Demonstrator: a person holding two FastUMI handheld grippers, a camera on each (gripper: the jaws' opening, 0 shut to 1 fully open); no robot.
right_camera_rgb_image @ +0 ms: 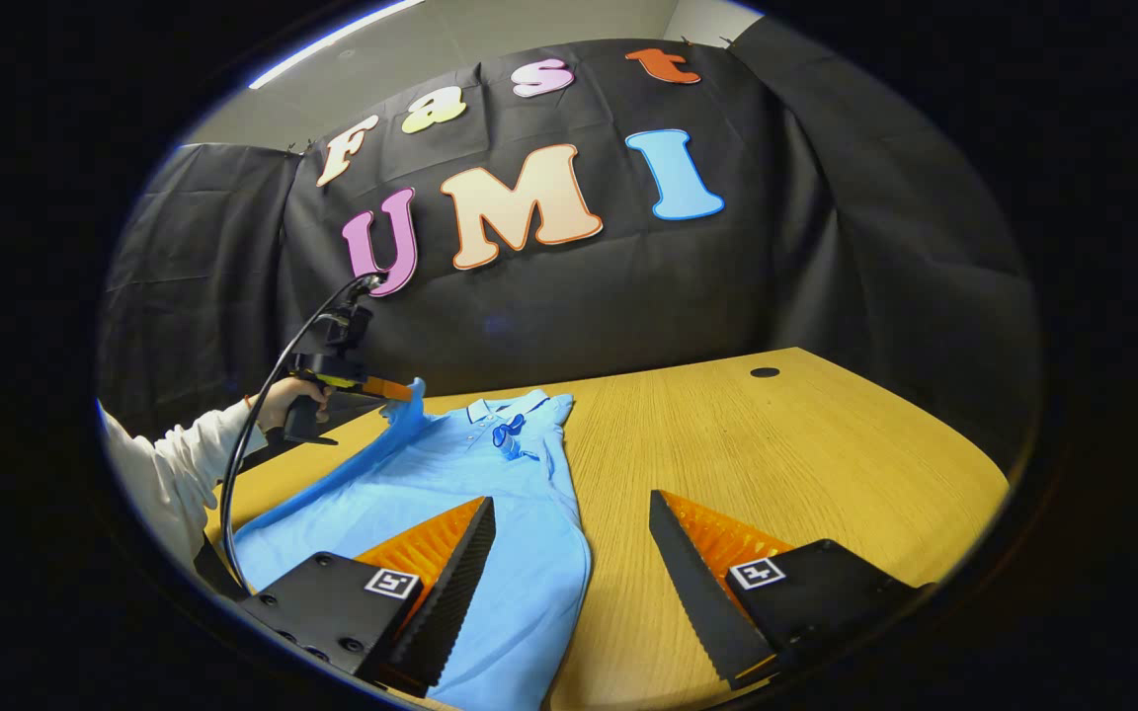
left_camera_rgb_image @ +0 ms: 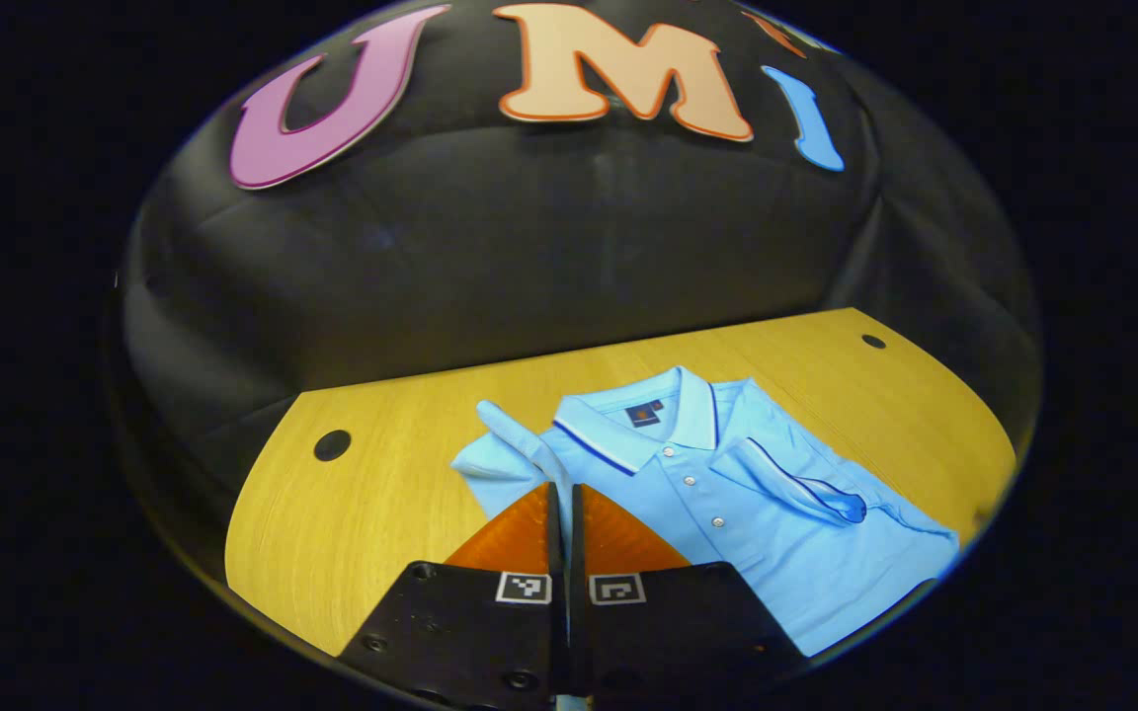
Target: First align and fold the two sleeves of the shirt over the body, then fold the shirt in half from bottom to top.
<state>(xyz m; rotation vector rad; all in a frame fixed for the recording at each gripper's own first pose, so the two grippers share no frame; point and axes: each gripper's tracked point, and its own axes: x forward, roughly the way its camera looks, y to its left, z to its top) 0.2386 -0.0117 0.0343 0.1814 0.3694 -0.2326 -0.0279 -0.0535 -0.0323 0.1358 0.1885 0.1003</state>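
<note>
A: Left gripper (left_camera_rgb_image: pixel 564 494) pinched tight on a sleeve (left_camera_rgb_image: pixel 515 439), fabric lifted just ahead of the tips. Seen from the right gripper view, held level by a hand (right_camera_rgb_image: pixel 284 397) in a pale cuff, cable (right_camera_rgb_image: pixel 263 415) looping up behind.

B: Right gripper (right_camera_rgb_image: pixel 569 523) spread wide, nothing between the fingers, hovering low. Shirt (right_camera_rgb_image: pixel 450 494) under and ahead of its left finger, bare wood under the right.

A: Soft blue polo, collar (left_camera_rgb_image: pixel 628 415) dark-trimmed, buttons down the front; other sleeve (left_camera_rgb_image: pixel 796 484) folded onto the body.

B: Flat on a wood-grain table (right_camera_rgb_image: pixel 776 454) with round holes. Black cloth wall behind.
</note>
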